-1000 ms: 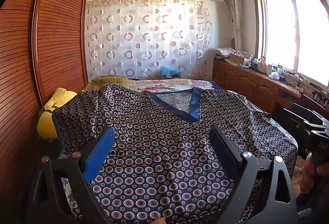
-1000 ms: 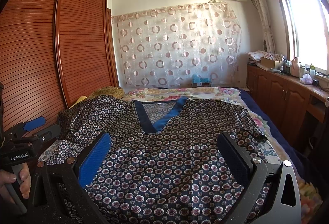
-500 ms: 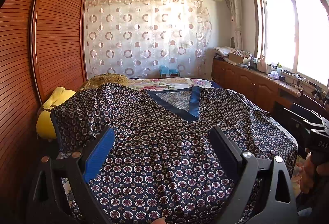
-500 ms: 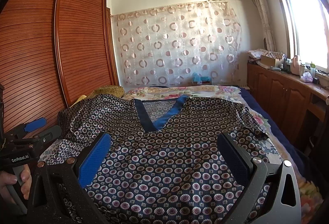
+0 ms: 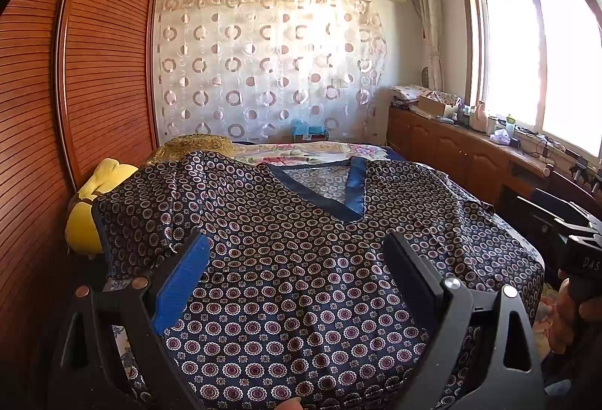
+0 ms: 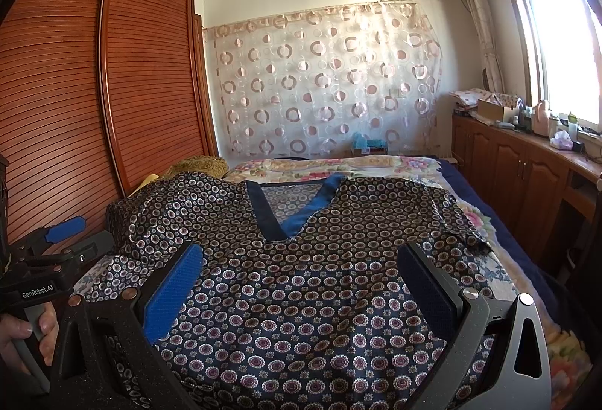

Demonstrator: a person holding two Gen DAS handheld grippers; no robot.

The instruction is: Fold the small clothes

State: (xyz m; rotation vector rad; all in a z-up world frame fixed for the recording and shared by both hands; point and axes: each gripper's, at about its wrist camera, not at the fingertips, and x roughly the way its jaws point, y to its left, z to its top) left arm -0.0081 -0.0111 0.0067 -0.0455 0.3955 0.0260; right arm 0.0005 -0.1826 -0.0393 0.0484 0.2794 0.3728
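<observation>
Now, in the left wrist view, the left gripper (image 5: 297,252) hangs with its fingers (image 5: 180,282) spread wide, nothing between them; the patterned top (image 5: 301,259) lies flat on the bed (image 5: 323,149) just ahead. Over in the right wrist view, the right gripper (image 6: 301,261) gapes equally wide, the top's blue V-neck (image 6: 293,218) beyond the fingertips.

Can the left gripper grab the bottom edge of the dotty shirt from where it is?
Probably yes. The left gripper is open and held over the near part of the patterned shirt, which lies spread flat on the bed. Nothing sits between its fingers and the cloth.
</observation>
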